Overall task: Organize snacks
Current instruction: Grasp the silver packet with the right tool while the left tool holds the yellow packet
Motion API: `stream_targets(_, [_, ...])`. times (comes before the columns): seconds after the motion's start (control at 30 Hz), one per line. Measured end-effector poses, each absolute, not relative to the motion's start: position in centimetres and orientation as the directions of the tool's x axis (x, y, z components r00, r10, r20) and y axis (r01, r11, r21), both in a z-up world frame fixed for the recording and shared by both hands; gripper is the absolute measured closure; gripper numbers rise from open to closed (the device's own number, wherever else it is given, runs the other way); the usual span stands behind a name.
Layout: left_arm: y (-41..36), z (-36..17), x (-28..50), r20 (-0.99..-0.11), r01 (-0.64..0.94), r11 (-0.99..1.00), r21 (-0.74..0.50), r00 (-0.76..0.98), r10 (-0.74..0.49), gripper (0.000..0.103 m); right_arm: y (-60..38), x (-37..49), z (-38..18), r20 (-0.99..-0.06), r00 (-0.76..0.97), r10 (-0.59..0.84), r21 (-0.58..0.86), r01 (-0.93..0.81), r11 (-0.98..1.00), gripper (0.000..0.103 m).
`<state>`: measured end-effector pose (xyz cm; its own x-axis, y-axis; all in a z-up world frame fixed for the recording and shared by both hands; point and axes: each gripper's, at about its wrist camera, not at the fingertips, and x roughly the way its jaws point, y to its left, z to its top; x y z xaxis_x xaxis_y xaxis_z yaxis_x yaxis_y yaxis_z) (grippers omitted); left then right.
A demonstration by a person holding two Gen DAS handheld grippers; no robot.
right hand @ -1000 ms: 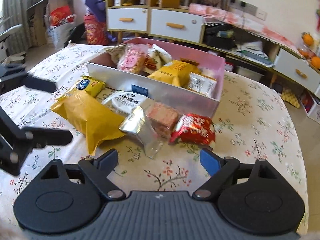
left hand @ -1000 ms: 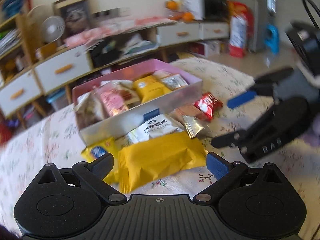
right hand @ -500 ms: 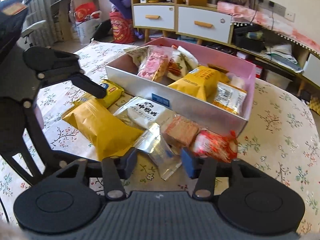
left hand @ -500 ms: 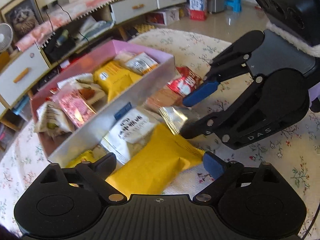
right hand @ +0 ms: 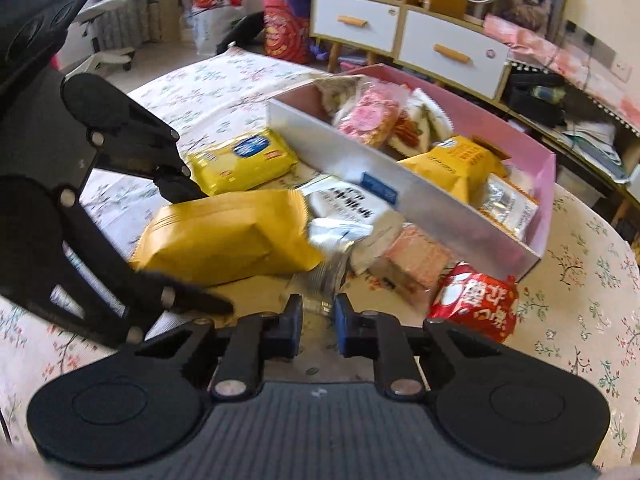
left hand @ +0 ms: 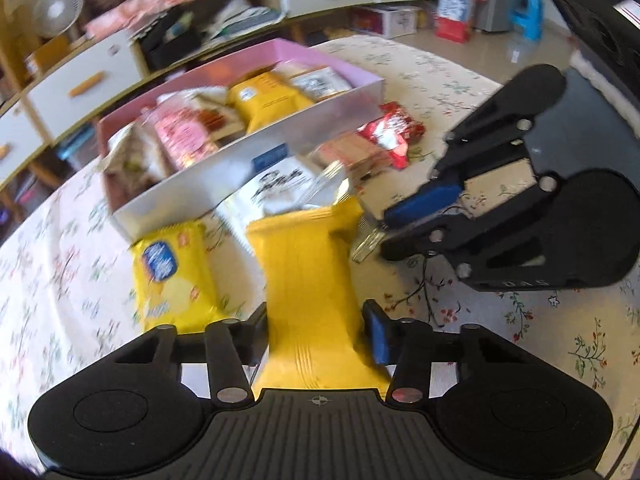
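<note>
Floral tablecloth (right hand: pixel 592 344) under scattered snacks, drawer cabinets (right hand: pixel 448 46) behind

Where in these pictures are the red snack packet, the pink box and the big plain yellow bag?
red snack packet (right hand: pixel 476 300), right wrist view, middle of its printed front.
pink box (right hand: pixel 546 184), right wrist view, its pink end wall.
big plain yellow bag (left hand: pixel 308 276), left wrist view, middle of its flat face.

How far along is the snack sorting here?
Partly done: several packets already sit in the pink box. The left gripper is closing around the big yellow bag; the right gripper pinches the silver packet. Four more packets remain on the tablecloth.
</note>
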<state>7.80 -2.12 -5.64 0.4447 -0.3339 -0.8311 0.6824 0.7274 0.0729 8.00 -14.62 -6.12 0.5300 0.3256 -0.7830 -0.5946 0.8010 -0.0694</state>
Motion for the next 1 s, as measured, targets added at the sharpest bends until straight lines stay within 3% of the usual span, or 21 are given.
stream_targets(0.13, [-1.6, -5.3, 7.2, -0.836, 0.629, 0.773, 0.077, 0.464, -0.294, 0.058, -14.4, 7.7, -5.9, -0.798, 0.501, 0.335, -0.055, -0.614, 0.788, 0.088])
stream_targets(0.3, [-1.0, -5.5, 7.5, -0.824, 0.591, 0.805, 0.061, 0.485, -0.293, 0.043, -14.6, 7.9, -6.0, -0.802, 0.503, 0.323, -0.054, -0.599, 0.799, 0.08])
stream_targets(0.6, [-0.9, -5.3, 8.7, -0.828, 0.544, 0.838, -0.046, 0.448, -0.337, 0.043, -14.4, 8.2, -5.9, -0.801, 0.512, 0.31, -0.06, -0.584, 0.809, 0.069])
stream_targets(0.67, [-1.2, -5.4, 8.7, -0.834, 0.539, 0.842, -0.036, 0.448, -0.322, 0.046, -14.2, 8.3, -5.9, -0.798, 0.522, 0.301, -0.068, -0.574, 0.816, 0.061])
stream_targets(0.73, [-1.3, -5.4, 8.9, -0.841, 0.517, 0.856, -0.017, 0.456, -0.292, 0.048, -14.1, 8.5, -5.8, -0.8, 0.525, 0.29, -0.073, -0.566, 0.821, 0.061])
stream_targets(0.8, [-1.1, -5.4, 9.0, -0.845, 0.503, 0.864, -0.023, 0.451, -0.286, 0.061, -13.9, 8.8, -5.8, -0.801, 0.526, 0.286, -0.071, -0.558, 0.827, 0.061])
stream_targets(1.0, [-0.3, -5.3, 9.3, -0.852, 0.473, 0.881, 0.019, 0.469, -0.233, 0.064, -13.2, 9.4, -5.4, -0.794, 0.537, 0.285, -0.06, -0.536, 0.842, 0.06])
